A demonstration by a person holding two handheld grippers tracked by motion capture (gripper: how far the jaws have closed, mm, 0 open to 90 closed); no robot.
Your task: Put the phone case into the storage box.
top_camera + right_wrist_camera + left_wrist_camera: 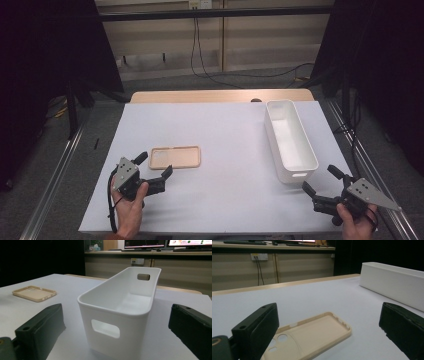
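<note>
Phone case [175, 157], lower left of centre in the high view, lies flat on the tabletop [225, 130], ungrasped. My left hand-held gripper [156, 167] brackets its near end, jaws spread. White bin [295, 165] at right stands empty; my right hand-held gripper [322, 181] is likewise released. Grasp and transfer remain.

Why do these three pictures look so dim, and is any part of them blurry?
High view: dark curtains at both sides, light falling mainly on the white table. Left gripper view: the black jaws at the bottom are soft, the phone case fairly sharp. Right gripper view: the white bin is bright with soft shading inside; the monitors far behind glare.
</note>
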